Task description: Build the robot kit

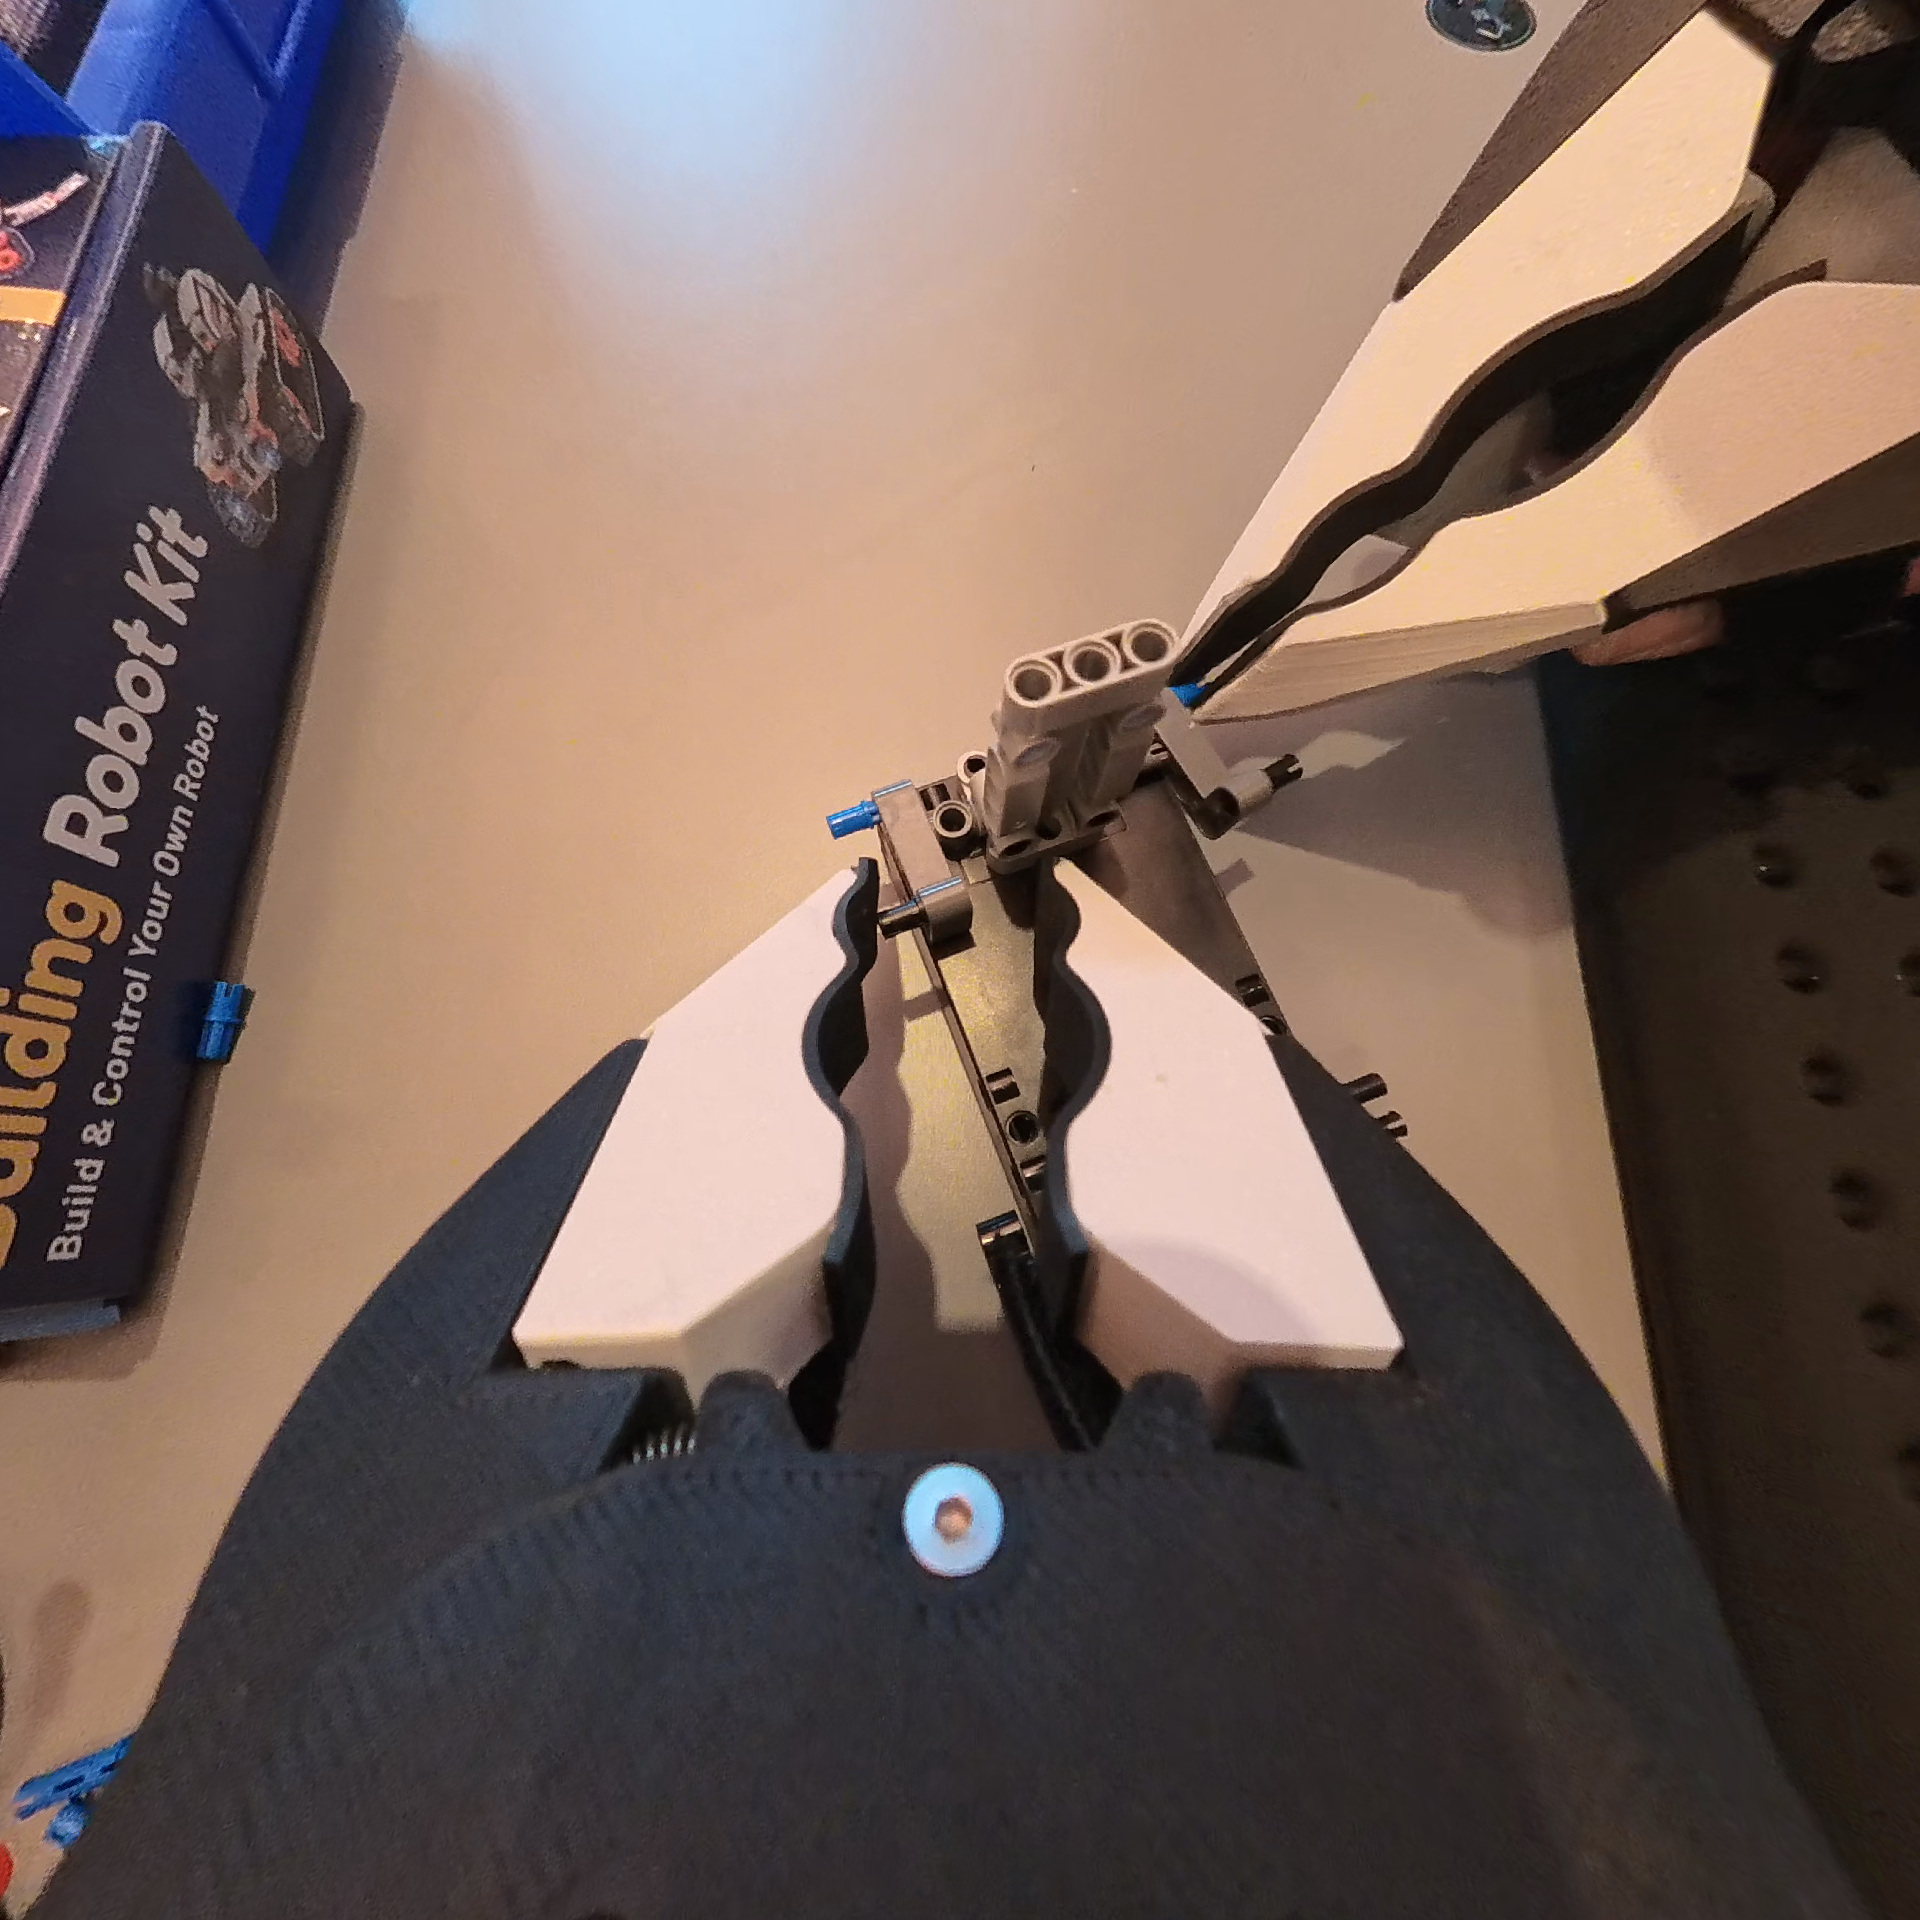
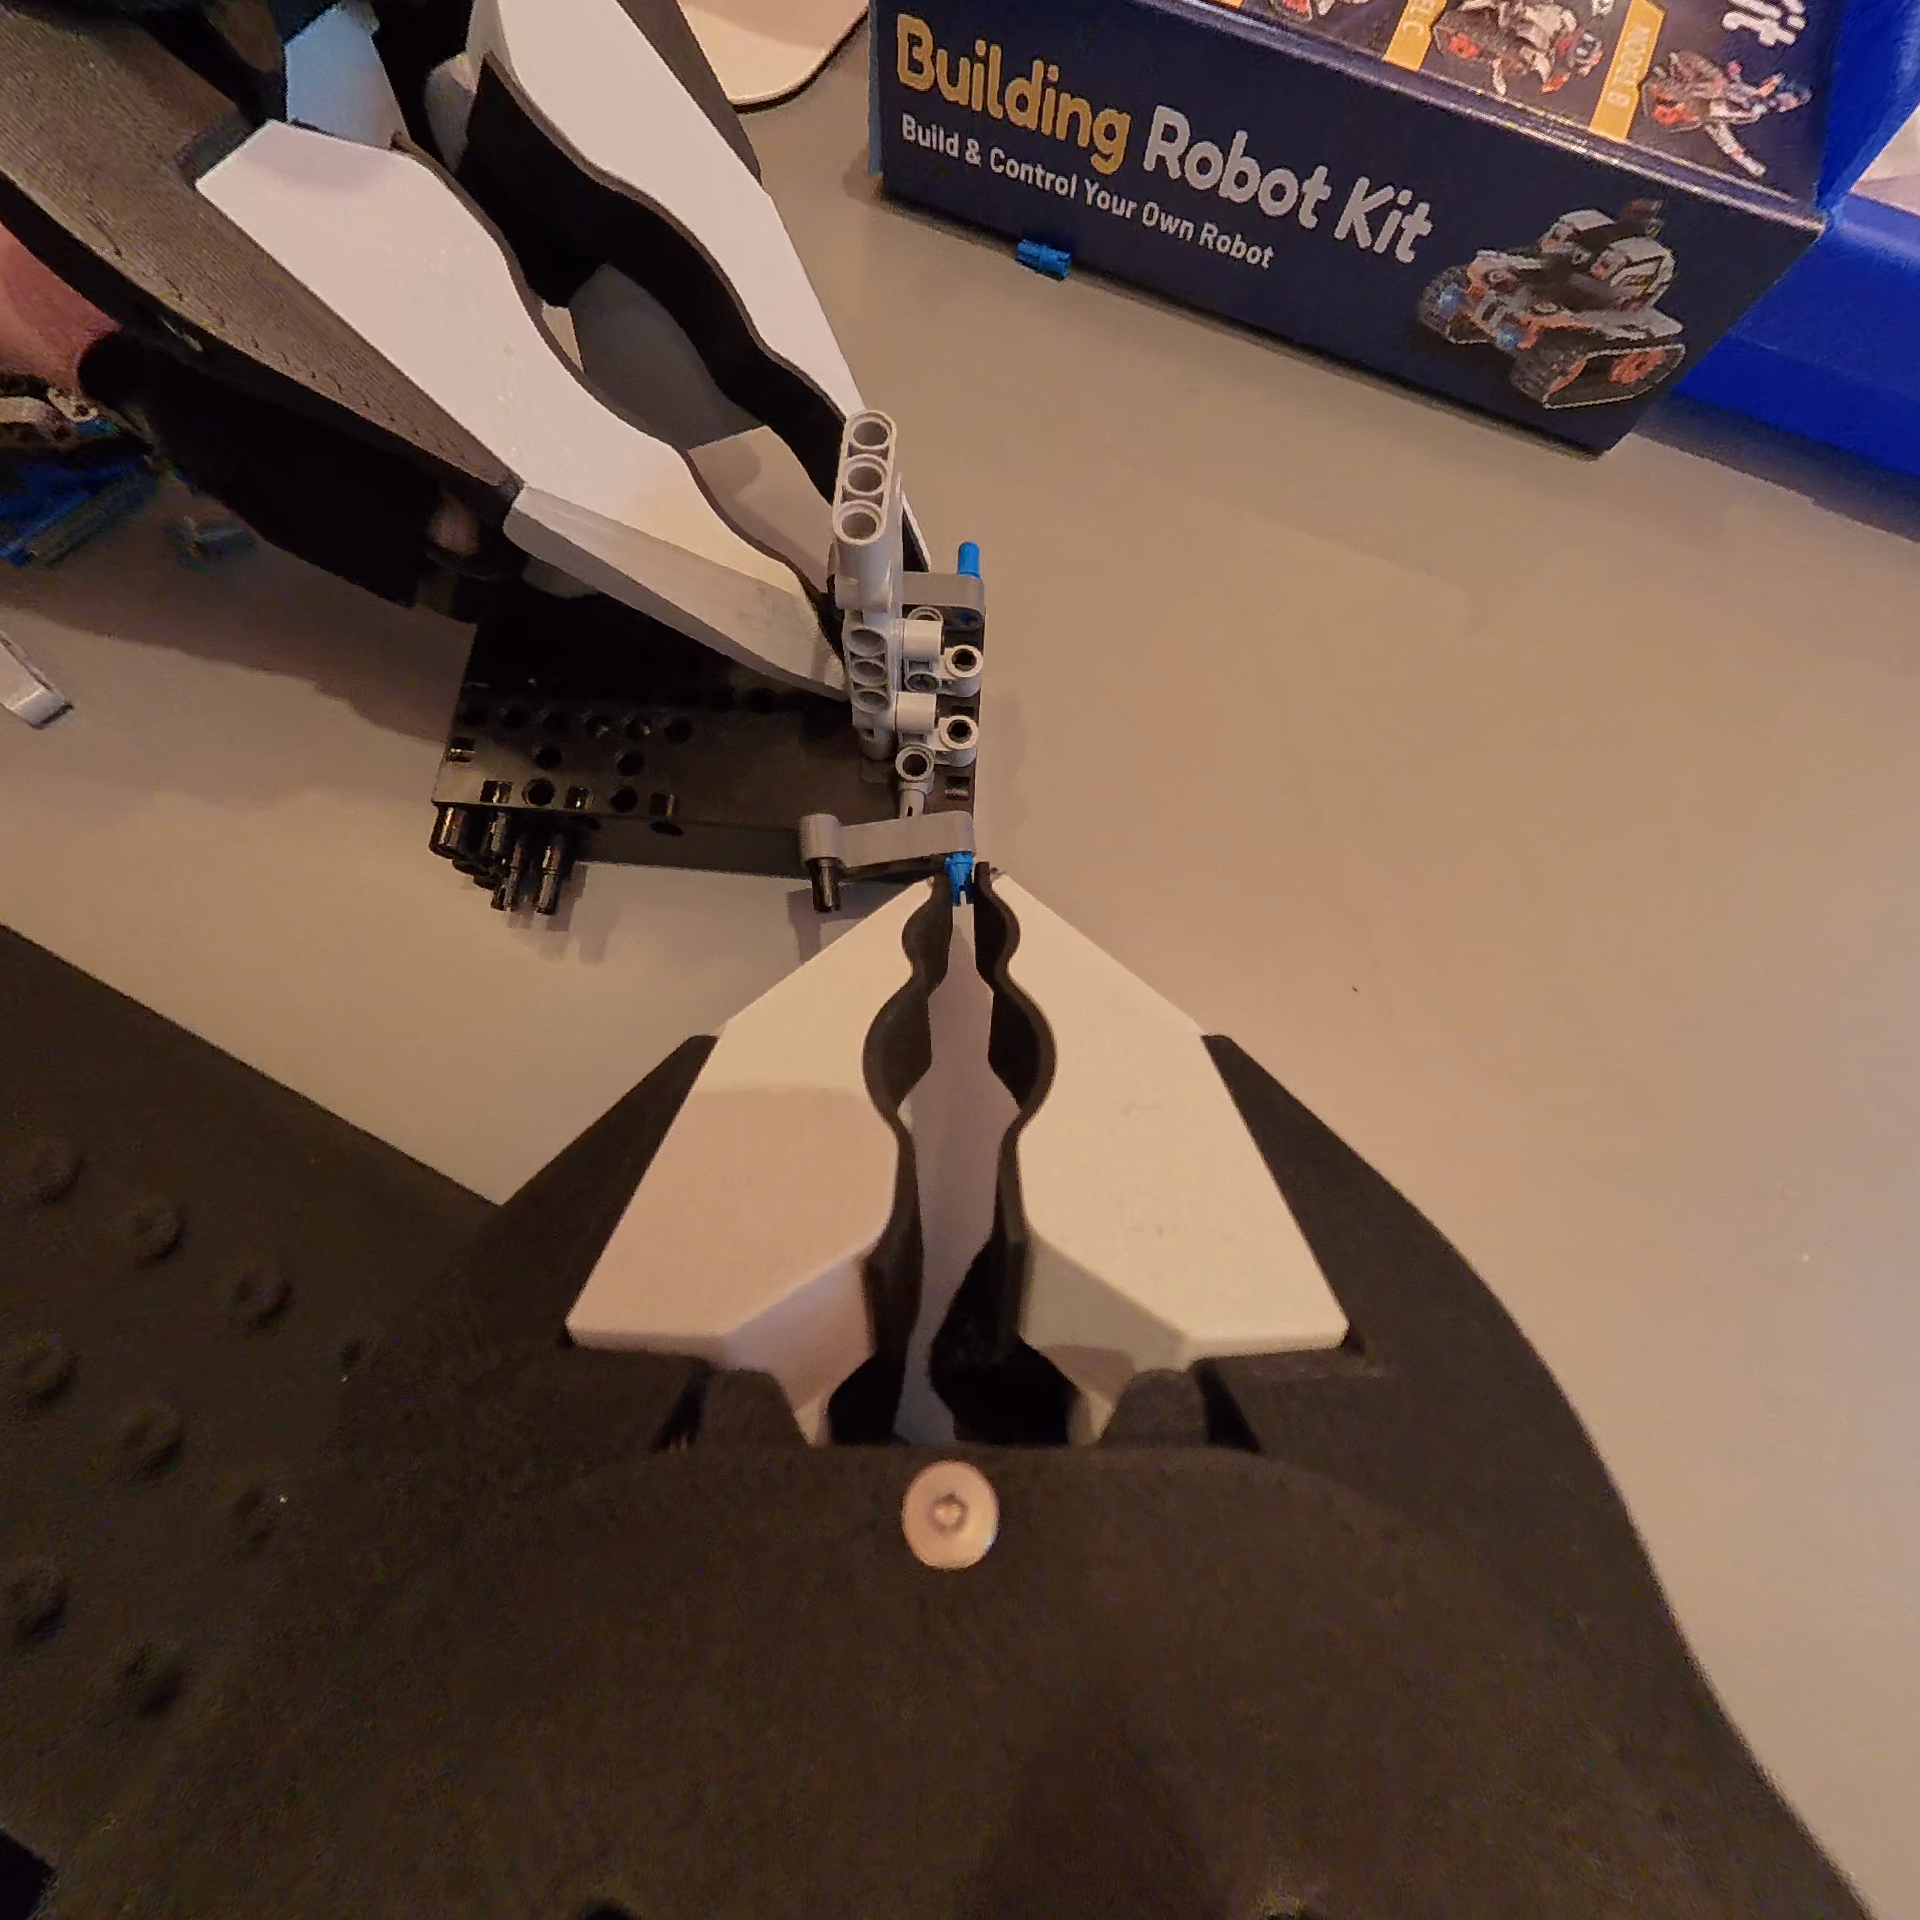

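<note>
**Left gripper** [image 1: 961, 894]: jaws part closed, clamped on one long side of a black frame [image 1: 977, 997]. The right finger lay hard against it. The left finger met it only near the tip, with a gap farther back.

**Right gripper** [image 2: 964, 904]: jaws almost fully closed, tips pinching a small blue pin [image 2: 958, 873]. The pin touched the end of a grey arm [image 2: 894, 836] at the frame's corner. How deep it sat could not be told.

**Frame:** a black holed plate, lying low on the table [image 2: 1351, 831], with black pegs at its far end. Its near corner carried a cluster of grey connectors.

**Grey beam** [image 2: 868, 488]: three-holed, upright on that corner, just beside the left gripper's tips.

**Second blue pin** [image 1: 847, 823]: stuck out of the frame's opposite corner.

**Box** [image 2: 1247, 208]: dark blue, printed, well apart from the frame. A loose blue piece [image 2: 1042, 255] lay against its lower edge.

**Mat** [image 1: 1766, 1039]: black, perforated, along the table's edge.

**Bins** [image 1: 281, 125]: blue, beyond the box.
</note>
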`<state>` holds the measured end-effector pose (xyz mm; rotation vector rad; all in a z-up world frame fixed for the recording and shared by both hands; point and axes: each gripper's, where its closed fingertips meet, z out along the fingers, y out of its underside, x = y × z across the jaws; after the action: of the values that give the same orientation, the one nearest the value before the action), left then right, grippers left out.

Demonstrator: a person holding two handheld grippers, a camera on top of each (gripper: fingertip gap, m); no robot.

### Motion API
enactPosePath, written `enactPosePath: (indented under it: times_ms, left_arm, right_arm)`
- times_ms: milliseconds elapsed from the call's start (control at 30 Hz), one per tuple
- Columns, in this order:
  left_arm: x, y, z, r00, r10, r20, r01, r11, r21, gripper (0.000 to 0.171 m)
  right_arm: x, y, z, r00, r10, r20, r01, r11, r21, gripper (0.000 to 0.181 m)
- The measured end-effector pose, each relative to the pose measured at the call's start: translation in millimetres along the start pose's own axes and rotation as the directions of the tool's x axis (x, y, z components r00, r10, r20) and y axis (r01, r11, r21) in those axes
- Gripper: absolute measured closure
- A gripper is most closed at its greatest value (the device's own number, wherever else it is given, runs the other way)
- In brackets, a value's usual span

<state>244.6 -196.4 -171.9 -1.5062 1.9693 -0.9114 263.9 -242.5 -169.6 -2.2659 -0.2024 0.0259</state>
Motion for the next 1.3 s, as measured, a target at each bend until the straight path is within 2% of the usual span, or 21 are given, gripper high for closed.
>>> enactPosePath:
  times_ms: [367, 833, 1133, 1300]
  left_arm:
    - [0.8, -3.1, 2.6, 0.997, -0.024, 0.074, 0.022, 1.0, 0.019, 0.144]
    - [-0.7, -3.0, 1.6, 0.996, -0.033, 0.086, 0.031, 0.999, 0.025, 0.142]
    - [4.3, -4.3, 3.6, 0.994, -0.052, 0.098, 0.049, 0.998, 0.025, 0.137]
    - [4.7, -4.5, 4.0, 0.993, -0.068, 0.094, 0.066, 0.997, 0.03, 0.136]
  right_arm:
    - [7.5, -0.4, 0.9, 0.997, 0.081, -0.007, -0.081, 0.997, 0.0, 0.179]
    - [3.8, 0.4, -1.2, 0.999, 0.046, -0.012, -0.046, 0.999, 0.001, 0.179]
    - [8.1, 2.2, 3.7, 0.994, 0.03, -0.104, -0.033, 0.999, -0.033, 0.178]
    - [8.2, 2.2, 3.6, 0.994, 0.025, -0.106, -0.029, 0.999, -0.031, 0.177]
